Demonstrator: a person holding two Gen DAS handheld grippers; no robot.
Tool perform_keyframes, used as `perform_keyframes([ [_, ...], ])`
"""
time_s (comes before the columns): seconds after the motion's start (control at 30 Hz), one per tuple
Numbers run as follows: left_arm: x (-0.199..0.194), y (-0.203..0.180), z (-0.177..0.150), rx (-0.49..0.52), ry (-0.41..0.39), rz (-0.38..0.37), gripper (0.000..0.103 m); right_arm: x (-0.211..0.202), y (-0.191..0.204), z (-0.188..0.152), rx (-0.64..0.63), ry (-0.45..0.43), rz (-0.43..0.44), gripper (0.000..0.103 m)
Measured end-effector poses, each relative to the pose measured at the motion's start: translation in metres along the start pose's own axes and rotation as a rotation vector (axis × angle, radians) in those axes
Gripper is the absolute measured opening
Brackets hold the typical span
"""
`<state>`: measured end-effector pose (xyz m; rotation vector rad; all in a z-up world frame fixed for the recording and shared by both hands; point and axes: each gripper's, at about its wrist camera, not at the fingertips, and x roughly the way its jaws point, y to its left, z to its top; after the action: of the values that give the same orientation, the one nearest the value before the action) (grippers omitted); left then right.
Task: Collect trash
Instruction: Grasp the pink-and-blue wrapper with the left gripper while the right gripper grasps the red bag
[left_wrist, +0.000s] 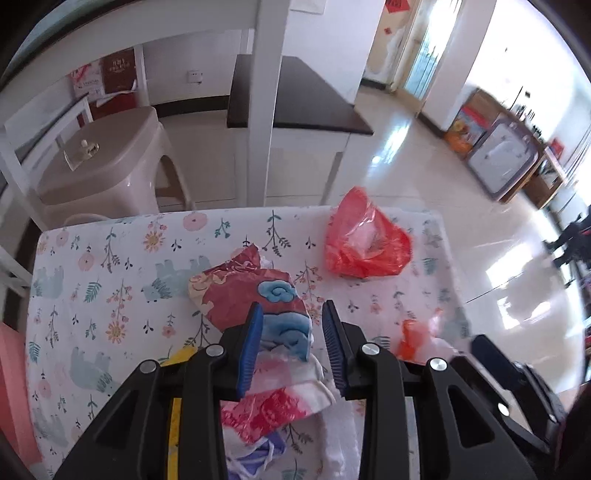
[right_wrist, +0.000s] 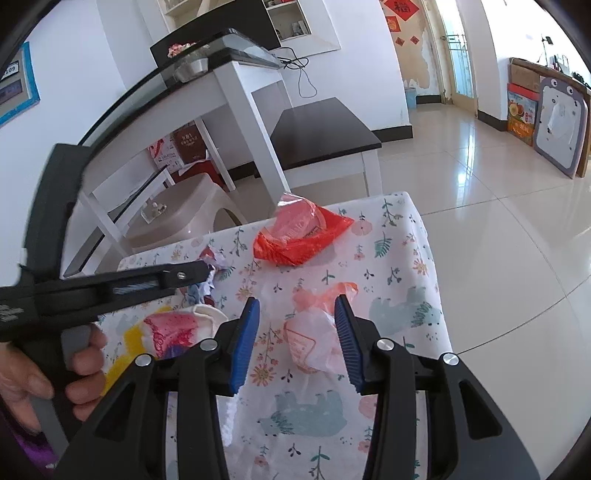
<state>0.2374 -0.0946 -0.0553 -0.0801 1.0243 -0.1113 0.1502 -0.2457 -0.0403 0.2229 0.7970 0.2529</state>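
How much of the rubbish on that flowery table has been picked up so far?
Nothing looks collected yet. In hand: the left gripper is open over a crumpled red-and-blue printed wrapper, and the right gripper is open around a pale pink-and-white plastic wrapper, neither gripped. Left: those two, the pink-and-white crumpled packet and the open red plastic bag, all on the floral tablecloth.

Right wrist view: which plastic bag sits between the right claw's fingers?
The crumpled pale pink-white bag, between the open right claw. The red bag lies farther off, at the table's far edge.
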Motion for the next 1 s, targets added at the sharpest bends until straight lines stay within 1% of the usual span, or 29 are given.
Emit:
perform_keyframes([
  [0.07,0.007,-0.002,-0.003,0.016,0.007,0.065,0.032,0.0,-0.004,-0.001,0.01,0.001,-0.002,0.043],
  [0.13,0.004,0.004,-0.008,0.007,-0.012,0.073,0.032,0.0,-0.007,-0.002,0.013,-0.001,-0.003,0.043],
  [0.17,0.0,0.009,-0.01,-0.005,-0.017,0.063,0.032,-0.001,-0.009,-0.003,0.014,-0.001,-0.004,0.043],
  [0.2,-0.004,0.017,-0.012,-0.023,-0.024,0.038,0.03,0.0,-0.01,-0.003,0.015,0.0,-0.004,0.043],
  [0.23,-0.006,0.022,-0.014,-0.032,-0.027,0.031,0.024,0.001,-0.012,-0.003,0.018,0.001,-0.002,0.043],
  [0.3,-0.01,0.034,-0.017,-0.055,-0.035,0.024,0.018,0.003,-0.013,-0.003,0.026,0.004,0.007,0.043],
  [0.43,-0.019,0.063,-0.022,-0.138,-0.056,-0.033,0.012,0.007,-0.009,-0.002,0.015,0.012,0.029,0.043],
  [0.47,-0.021,0.068,-0.023,-0.146,-0.065,-0.044,0.011,0.008,-0.007,-0.001,0.01,0.012,0.032,0.043],
  [0.53,-0.026,0.075,-0.025,-0.149,-0.079,-0.058,0.005,0.01,-0.003,0.002,0.002,0.014,0.043,0.043],
  [0.6,-0.031,0.082,-0.028,-0.154,-0.09,-0.073,0.004,0.012,-0.001,0.006,0.004,0.017,0.057,0.043],
  [0.8,-0.04,0.095,-0.031,-0.15,-0.123,-0.088,0.003,0.021,-0.003,0.02,0.055,0.033,0.098,0.043],
  [0.93,-0.052,0.099,-0.037,-0.113,-0.183,-0.059,0.003,0.031,-0.006,0.033,0.112,0.048,0.115,0.043],
  [1.0,-0.057,0.098,-0.04,-0.091,-0.203,-0.056,0.003,0.039,-0.005,0.041,0.153,0.059,0.128,0.043],
])
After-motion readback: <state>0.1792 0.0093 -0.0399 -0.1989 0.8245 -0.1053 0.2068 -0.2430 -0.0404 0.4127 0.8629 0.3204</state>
